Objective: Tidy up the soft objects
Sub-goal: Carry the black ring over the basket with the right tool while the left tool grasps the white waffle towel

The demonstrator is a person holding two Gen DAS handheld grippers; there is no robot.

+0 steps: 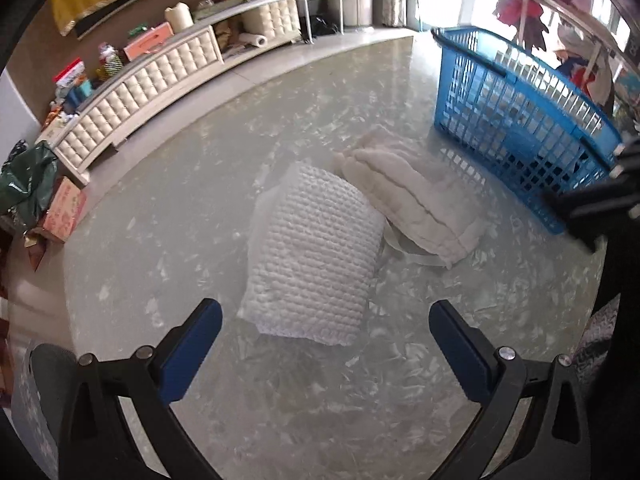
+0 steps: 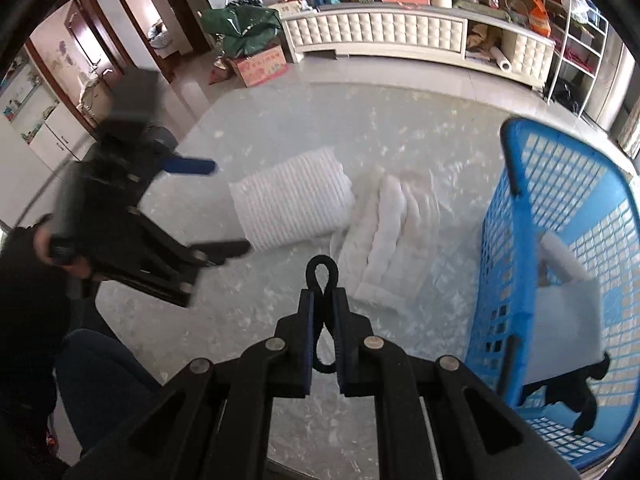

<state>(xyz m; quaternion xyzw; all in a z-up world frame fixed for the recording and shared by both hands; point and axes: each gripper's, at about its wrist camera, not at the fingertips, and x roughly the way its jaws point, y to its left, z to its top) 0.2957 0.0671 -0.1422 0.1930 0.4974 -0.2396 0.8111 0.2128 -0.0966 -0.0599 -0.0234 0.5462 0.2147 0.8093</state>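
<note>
— Reaching for the knitted white pillow (image 1: 312, 256), is it? The left gripper (image 1: 325, 322) is hanging just short of it, jaws spread wide, nothing held.

— Looks so. The right gripper (image 2: 323, 300) is pinching a black cord loop (image 2: 322, 276), jaws together on it.

— And the fluffy cushion (image 1: 412, 196)?

— Lying beside the pillow, touching it, near the blue basket (image 2: 560, 248), which is already holding something white and something black.

— So next, I'm guessing, the left is needing to close squarely around the pillow's near edge.

— All this is sitting on a glossy marbled table (image 1: 200, 208), with a tufted cream cabinet (image 2: 384, 36) lining the far wall.
</note>
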